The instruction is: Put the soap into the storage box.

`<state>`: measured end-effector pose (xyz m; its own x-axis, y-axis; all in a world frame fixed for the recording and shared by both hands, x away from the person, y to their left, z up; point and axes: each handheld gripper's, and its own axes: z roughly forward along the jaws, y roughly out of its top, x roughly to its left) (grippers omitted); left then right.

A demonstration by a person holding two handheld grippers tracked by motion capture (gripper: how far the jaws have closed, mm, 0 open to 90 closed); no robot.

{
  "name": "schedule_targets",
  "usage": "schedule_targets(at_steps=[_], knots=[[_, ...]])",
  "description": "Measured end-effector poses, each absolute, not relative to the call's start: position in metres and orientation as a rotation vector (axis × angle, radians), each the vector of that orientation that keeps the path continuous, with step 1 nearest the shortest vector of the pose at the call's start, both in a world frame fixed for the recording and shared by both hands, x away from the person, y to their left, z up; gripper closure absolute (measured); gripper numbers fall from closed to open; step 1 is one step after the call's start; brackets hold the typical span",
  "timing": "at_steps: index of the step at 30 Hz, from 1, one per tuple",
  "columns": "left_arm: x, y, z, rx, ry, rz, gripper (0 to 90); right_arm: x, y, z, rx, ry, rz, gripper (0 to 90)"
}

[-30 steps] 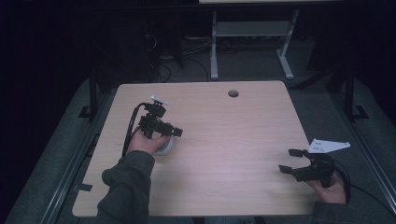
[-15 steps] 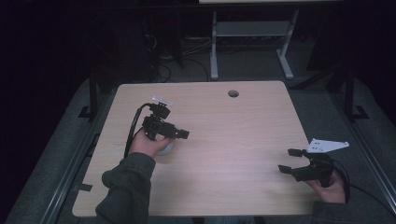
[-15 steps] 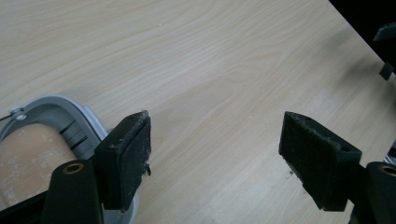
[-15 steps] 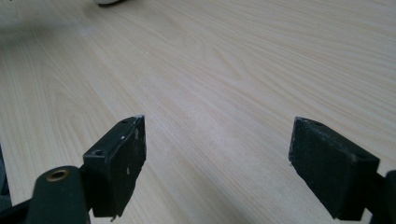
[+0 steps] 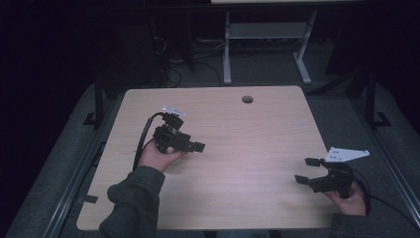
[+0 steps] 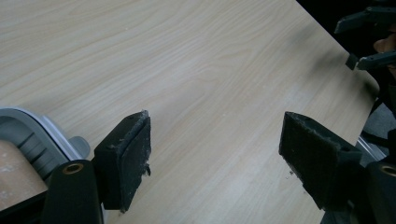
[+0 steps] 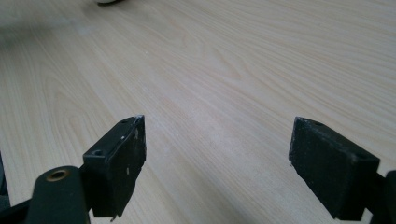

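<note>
Two tools wait over the tabletop (image 5: 233,148), both open and holding nothing.
Left tool (image 6: 212,154) sits low beside a grey round thing (image 6: 39,135), maybe tape, at its left jaw, likely ready to grab it. That thing lies flat; its long side is hidden. Right tool (image 5: 308,171) rests far off, near the right edge, pointing left.

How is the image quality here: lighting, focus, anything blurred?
High view: dim, table lit, surroundings nearly black. Left gripper view: sharp wood grain, left tongs crisp, grey object at the edge cropped. Right gripper view: right tongs sharp, far tabletop soft.
</note>
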<state>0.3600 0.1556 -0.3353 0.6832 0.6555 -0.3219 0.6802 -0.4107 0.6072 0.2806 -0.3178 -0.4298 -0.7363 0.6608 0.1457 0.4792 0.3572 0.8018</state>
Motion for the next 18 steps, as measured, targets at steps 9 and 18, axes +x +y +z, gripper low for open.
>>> schedule_targets(at_steps=[9,18], knots=[[0.3554,0.1553,-0.3376,2.155,0.982,-0.063,24.5,0.2814,-0.3164,-0.4305,1.030,2.421,1.309,18.3],[0.3493,0.1538,-0.3418,2.158,0.958,-0.086,24.5,0.2820,-0.3152,-0.4312,1.034,2.424,1.302,18.2]])
